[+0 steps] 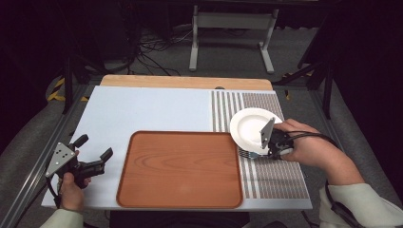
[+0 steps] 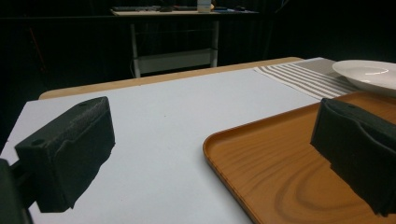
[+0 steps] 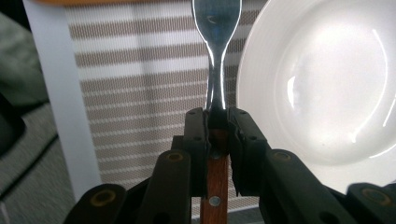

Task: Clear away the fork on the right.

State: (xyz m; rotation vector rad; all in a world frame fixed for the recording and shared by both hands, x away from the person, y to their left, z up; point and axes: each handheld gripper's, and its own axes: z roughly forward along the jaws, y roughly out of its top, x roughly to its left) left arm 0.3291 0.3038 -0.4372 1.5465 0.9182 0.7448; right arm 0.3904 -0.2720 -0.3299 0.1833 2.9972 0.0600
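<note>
A wood-handled utensil, its metal neck rising between the jaws of the right gripper, is the one thing being handled here; whether it is a fork or a spoon we cannot tell, since its head runs off the top edge. From the high view we see a pale blue table carrying a brown wooden tray with nothing in it, a striped placemat to its right, and a white plate on that mat, just beside the tray's far right corner. The right hand holds the right gripper against the plate's near right edge, where the utensil itself is too small for us to make out. The left gripper hangs over bare table left of the tray, jaws spread apart with nothing between them. In the left gripper view we look between those two parted black jaws at the tray's near corner, the mat and the plate beyond. In the right gripper view the jaws are clamped on the utensil where wood meets metal, the mat lying below and the empty plate just to its right.
</note>
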